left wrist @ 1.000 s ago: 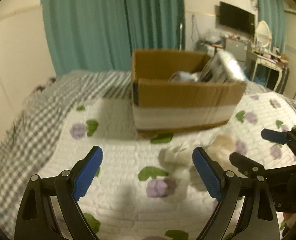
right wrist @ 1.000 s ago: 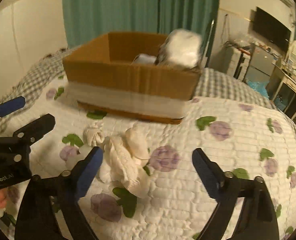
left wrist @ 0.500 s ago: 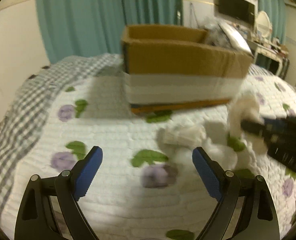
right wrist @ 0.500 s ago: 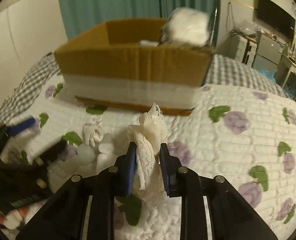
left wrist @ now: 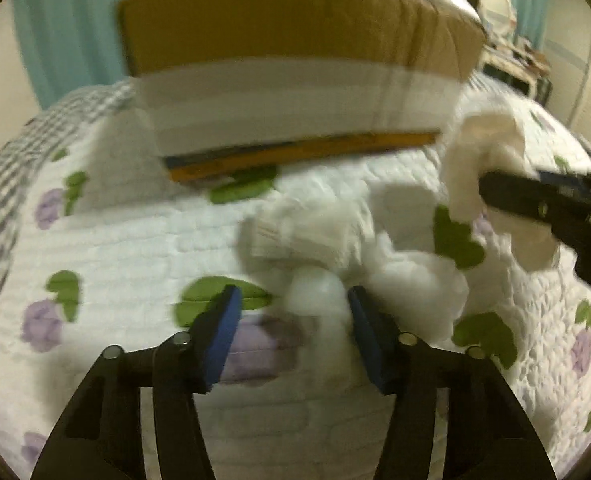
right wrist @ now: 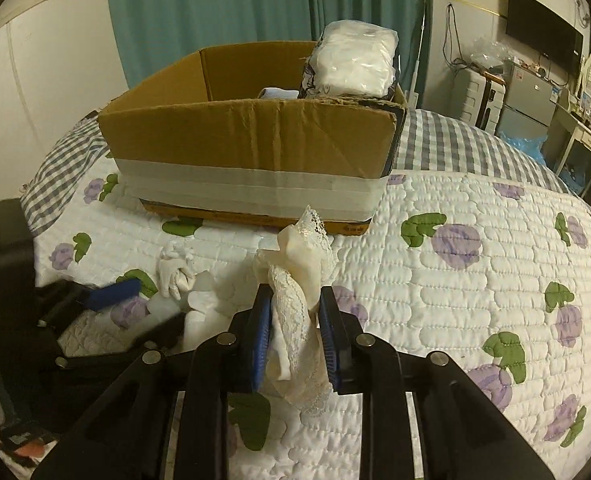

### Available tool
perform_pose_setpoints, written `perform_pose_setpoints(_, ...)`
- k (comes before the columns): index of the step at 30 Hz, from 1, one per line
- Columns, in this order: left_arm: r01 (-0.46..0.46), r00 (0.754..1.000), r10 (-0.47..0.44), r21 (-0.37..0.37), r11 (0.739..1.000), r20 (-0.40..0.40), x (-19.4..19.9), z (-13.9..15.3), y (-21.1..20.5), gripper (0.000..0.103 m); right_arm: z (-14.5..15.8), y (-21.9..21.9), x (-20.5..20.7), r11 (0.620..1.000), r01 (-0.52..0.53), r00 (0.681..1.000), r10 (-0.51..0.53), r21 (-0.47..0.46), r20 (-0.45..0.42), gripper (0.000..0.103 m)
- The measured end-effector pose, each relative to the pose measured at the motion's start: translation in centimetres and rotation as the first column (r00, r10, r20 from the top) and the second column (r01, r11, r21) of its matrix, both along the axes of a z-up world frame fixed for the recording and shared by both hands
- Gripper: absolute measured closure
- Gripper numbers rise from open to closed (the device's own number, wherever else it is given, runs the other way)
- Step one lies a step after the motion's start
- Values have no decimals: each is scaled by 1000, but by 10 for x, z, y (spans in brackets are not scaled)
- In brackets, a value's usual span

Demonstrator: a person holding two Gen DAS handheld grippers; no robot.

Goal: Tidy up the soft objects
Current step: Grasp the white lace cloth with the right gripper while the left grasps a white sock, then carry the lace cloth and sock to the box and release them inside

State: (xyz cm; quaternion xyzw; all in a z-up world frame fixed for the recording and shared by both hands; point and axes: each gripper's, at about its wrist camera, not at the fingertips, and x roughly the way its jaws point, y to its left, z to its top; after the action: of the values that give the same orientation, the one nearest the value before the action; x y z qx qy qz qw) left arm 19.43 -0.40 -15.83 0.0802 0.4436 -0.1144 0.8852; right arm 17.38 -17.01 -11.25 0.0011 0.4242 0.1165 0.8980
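On the flowered quilt (right wrist: 475,288), my right gripper (right wrist: 295,312) is shut on a cream lace cloth (right wrist: 299,260) and holds it just off the bedding. The same cloth (left wrist: 483,148) and right gripper (left wrist: 535,196) show at the right of the left wrist view. My left gripper (left wrist: 295,316) is low over a small heap of white soft pieces (left wrist: 411,276). Its jaws are closing around a white lump (left wrist: 313,292). The right pad touches the lump; the left pad stands apart from it. The open cardboard box (right wrist: 247,140) stands just behind.
A knotted white sock (right wrist: 175,272) lies left of the lace cloth. In the box stands a plastic-wrapped white bundle (right wrist: 355,60). Behind the box hang teal curtains (right wrist: 215,8). A grey checked blanket (right wrist: 447,140) covers the far bed. Furniture (right wrist: 527,92) lines the right wall.
My right gripper shut on the lace cloth and lifted it. The left gripper dropped toward the white heap, and its jaws narrowed around a white lump.
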Motion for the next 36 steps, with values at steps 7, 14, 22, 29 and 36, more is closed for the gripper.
perform_pose_setpoints(7, 20, 1000, -20, -18, 1000, 23, -12, 8, 1, 74, 4, 0, -5, 1000, 2, 1000, -2, 7, 10, 80)
perform_pose_setpoints(14, 11, 998, -6, -83, 997, 67, -34, 39, 14, 75, 23, -9, -22, 999, 13, 998, -15, 40, 56, 80)
perform_pose_setpoints(22, 16, 986, 1, -101, 995, 170, -53, 97, 20, 75, 71, -15, -47, 996, 16, 986, -30, 88, 163, 80)
perform_pose_setpoints(29, 21, 950, 14, -108, 994, 313, -48, 159, 31, 75, 119, -13, -50, 997, -14, 965, -8, 81, 264, 80)
perform_pose_setpoints(36, 37, 925, 8, -111, 993, 380, -12, 204, 30, 75, 172, -3, -18, 997, -65, 937, 51, 30, 345, 80)
